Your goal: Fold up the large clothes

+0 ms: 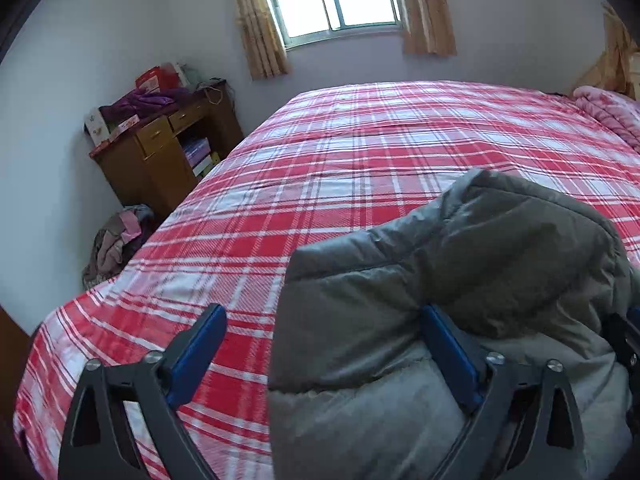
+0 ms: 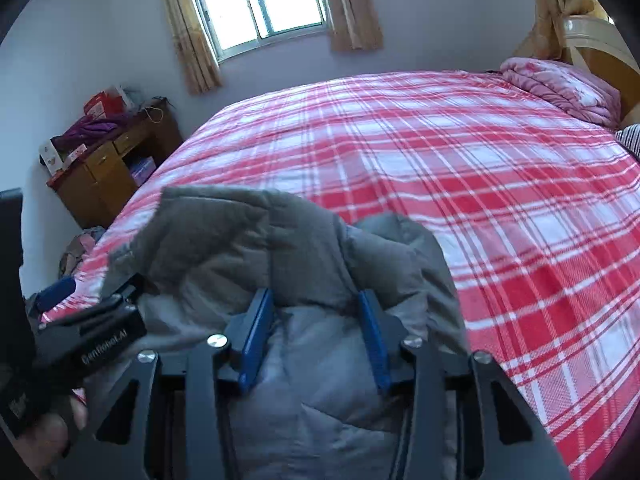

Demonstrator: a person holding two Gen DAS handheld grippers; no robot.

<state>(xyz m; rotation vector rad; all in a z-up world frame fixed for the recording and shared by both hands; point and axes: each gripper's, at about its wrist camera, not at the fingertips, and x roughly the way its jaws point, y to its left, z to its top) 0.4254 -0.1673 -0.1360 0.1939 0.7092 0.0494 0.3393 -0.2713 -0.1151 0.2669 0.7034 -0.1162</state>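
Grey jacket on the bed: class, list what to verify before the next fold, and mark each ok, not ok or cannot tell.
1. Left gripper open: ok; fingers wide apart, one on the jacket, one over the bedspread.
2. Right gripper straddling jacket: ok.
3. Right gripper clamped: not ok; jaws open.
4. Jacket flat: not ok; bunched.
5. Free bedspread beyond jacket: ok.
6. Sleeves tucked: cannot tell.

The padded jacket (image 1: 460,280) was grey. The bedspread (image 1: 360,152) carried a red-and-white plaid. The folded quilt (image 2: 560,88) was pink, the curtains (image 1: 260,20) tan, the wooden desk (image 1: 160,152) brown, the gripper pads (image 2: 256,336) blue.
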